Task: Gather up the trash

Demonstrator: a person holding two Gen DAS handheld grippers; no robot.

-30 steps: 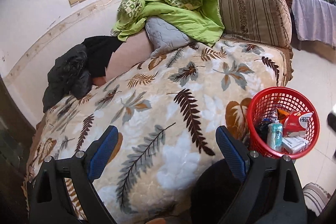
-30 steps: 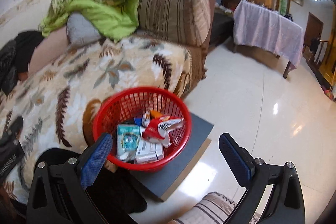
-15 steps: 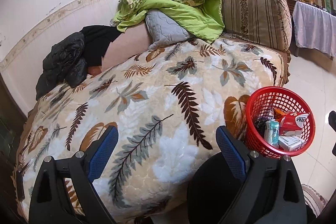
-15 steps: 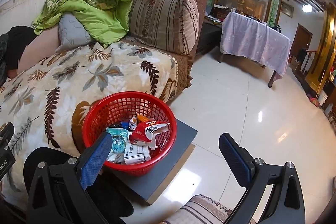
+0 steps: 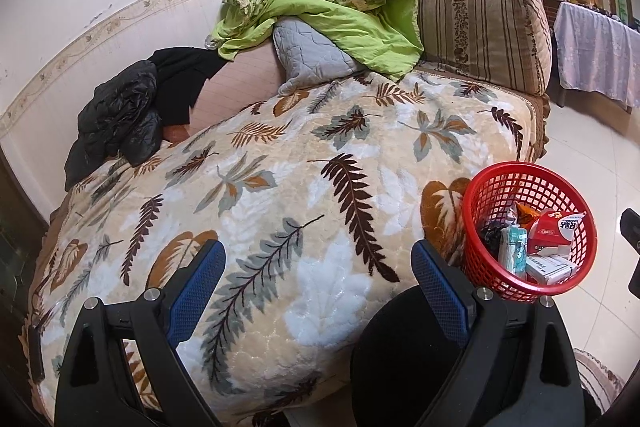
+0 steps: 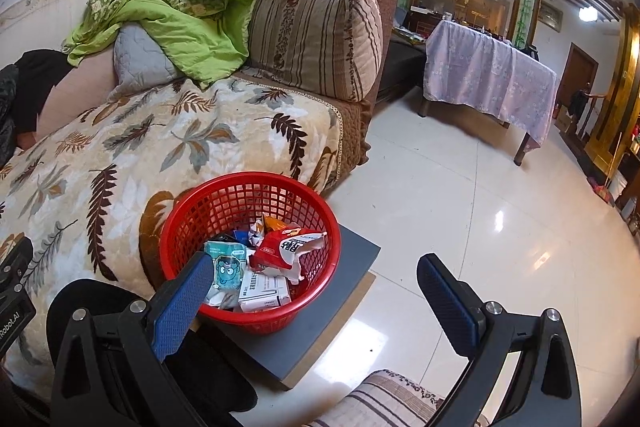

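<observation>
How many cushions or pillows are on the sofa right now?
2: a striped cushion against the sofa arm, and a grey pillow partly under the green quilt. More may be hidden beneath it.

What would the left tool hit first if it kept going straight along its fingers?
Most likely the leaf-patterned blanket covering the sofa seat: the open, empty left tool points down onto it, with nothing in between. The red basket sits off to its right, outside that line.

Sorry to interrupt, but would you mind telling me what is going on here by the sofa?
A person is collecting trash with two handheld grippers. The red basket sits on a grey board beside the sofa and already holds wrappers and small boxes, including a red-and-white packet. The left gripper and the right gripper are both open and hold nothing. No loose trash shows on the leaf-patterned blanket.
</observation>
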